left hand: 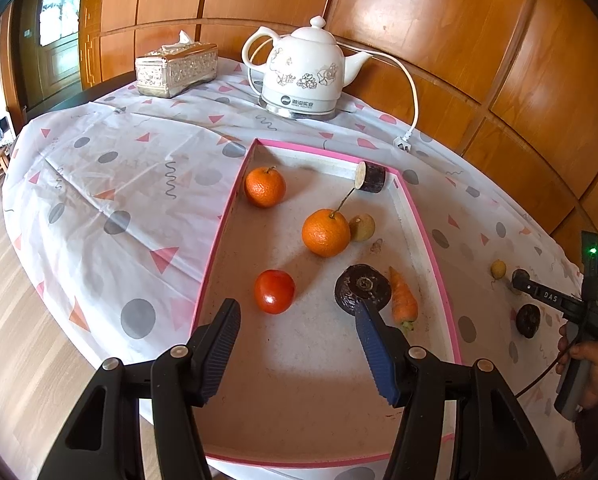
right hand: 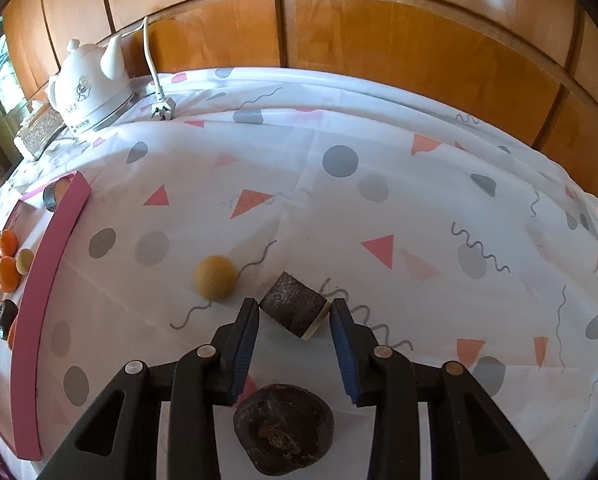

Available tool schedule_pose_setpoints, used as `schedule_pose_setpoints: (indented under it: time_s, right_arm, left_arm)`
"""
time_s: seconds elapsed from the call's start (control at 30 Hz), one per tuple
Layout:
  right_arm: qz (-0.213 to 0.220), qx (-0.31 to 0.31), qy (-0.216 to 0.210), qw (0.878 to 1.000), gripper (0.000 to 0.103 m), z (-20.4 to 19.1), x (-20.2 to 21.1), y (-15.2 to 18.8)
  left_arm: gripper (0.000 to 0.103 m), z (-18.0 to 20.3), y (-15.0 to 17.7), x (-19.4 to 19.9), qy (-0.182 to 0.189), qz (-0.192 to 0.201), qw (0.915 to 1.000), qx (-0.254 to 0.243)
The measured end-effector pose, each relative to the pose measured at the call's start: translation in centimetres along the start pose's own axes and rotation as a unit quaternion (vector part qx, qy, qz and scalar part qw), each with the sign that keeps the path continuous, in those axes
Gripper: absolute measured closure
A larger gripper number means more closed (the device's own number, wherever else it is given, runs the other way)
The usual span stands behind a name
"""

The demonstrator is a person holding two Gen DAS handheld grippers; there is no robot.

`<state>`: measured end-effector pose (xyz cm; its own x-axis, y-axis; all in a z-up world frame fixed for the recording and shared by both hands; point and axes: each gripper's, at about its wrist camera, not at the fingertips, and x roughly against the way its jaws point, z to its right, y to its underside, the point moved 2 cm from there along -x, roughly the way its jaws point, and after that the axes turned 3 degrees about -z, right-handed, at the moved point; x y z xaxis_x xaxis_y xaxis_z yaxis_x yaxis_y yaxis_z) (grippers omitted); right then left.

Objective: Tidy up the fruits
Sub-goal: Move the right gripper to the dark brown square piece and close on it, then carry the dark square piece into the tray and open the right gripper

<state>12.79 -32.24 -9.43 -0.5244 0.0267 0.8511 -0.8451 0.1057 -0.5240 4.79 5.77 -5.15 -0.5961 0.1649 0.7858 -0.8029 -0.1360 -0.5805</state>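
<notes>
I am partway through gathering produce into the pink-edged tray [left hand: 427,240]. Inside it already lie two oranges [left hand: 325,233], a tomato [left hand: 274,291], a carrot [left hand: 403,300], a small pale fruit [left hand: 362,227] and two dark pieces. Three things are still out on the cloth [right hand: 339,208] to the right of the tray: a yellow fruit [right hand: 215,278], a dark cut chunk [right hand: 293,309] and a dark round piece [right hand: 284,428] nearest me.

My right gripper [right hand: 294,310] points down at the chunk and straddles it. Its jaws stand narrow, and the chunk sits between the tips, close to both pads, but I cannot tell whether either pad presses it yet; I see a thin gap on each side. My left gripper [left hand: 297,312] hangs over the near end of the tray, jaws half open, holding nothing.

So the step in hand, as I judge it, is the pick of the chunk. The next move calls for closing the last bit until both pads bite its dark sides, then lifting straight up so it clears the yellow fruit just beside it, and carrying it left over the tray's rim. The chunk lies tilted, so it may twist as I squeeze.
</notes>
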Motion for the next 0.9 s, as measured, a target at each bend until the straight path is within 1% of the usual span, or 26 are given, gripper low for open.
schedule_pose_setpoints:
  time_s: [0.23, 0.53, 0.7, 0.9]
  right_arm:
    - [0.028, -0.006, -0.008, 1.0, 0.066, -0.4, 1.9, -0.3]
    - [0.056, 0.012, -0.022, 0.998, 0.066, -2.7, 4.3, 0.0]
    - [0.064, 0.025, -0.046, 0.997, 0.066, -4.5, 5.5, 0.6]
    - [0.056, 0.044, -0.092, 0.993, 0.066, -7.1, 6.2, 1.5]
  left_arm:
    - [0.042, -0.2, 0.1, 0.3, -0.001, 0.002, 1.0, 0.004]
    - [0.041, -0.3, 0.2, 0.5, 0.0, 0.006, 1.0, 0.006]
    - [0.041, -0.3, 0.2, 0.6, 0.001, 0.005, 1.0, 0.007]
    - [0.041, -0.4, 0.3, 0.7, 0.001, 0.006, 0.9999, 0.009]
